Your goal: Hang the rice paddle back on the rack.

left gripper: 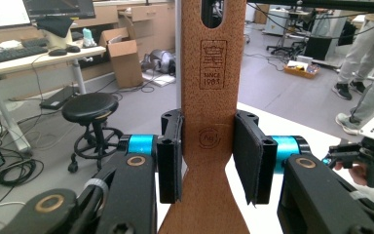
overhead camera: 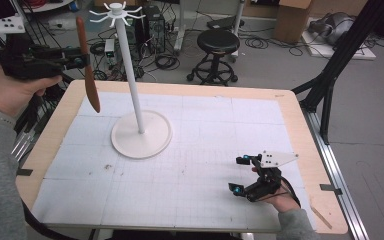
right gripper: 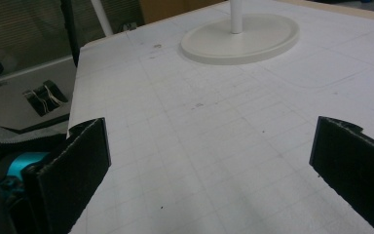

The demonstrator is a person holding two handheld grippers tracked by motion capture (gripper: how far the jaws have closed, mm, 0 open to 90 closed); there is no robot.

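Note:
A brown wooden spatula (overhead camera: 88,70) hangs upright in the air at the table's far left, blade end down. My left gripper (overhead camera: 80,61) is shut on its handle. In the left gripper view the flat wooden spatula (left gripper: 210,73) runs up between the two black pads (left gripper: 247,156), with a stamped mark and a hanging hole near its top. A white stand (overhead camera: 130,75) with a round base (overhead camera: 141,135) and a ring of hooks (overhead camera: 116,12) on top rises just right of the spatula. My right gripper (overhead camera: 239,175) rests open on the mat at the front right, nothing between its jaws.
A white gridded mat (overhead camera: 190,165) covers the wooden table (overhead camera: 300,130). Behind the table stand a black stool (overhead camera: 217,47), cables and cardboard boxes. A thin wooden stick (overhead camera: 321,216) lies at the front right corner. The stand's base (right gripper: 241,39) lies ahead of the right gripper.

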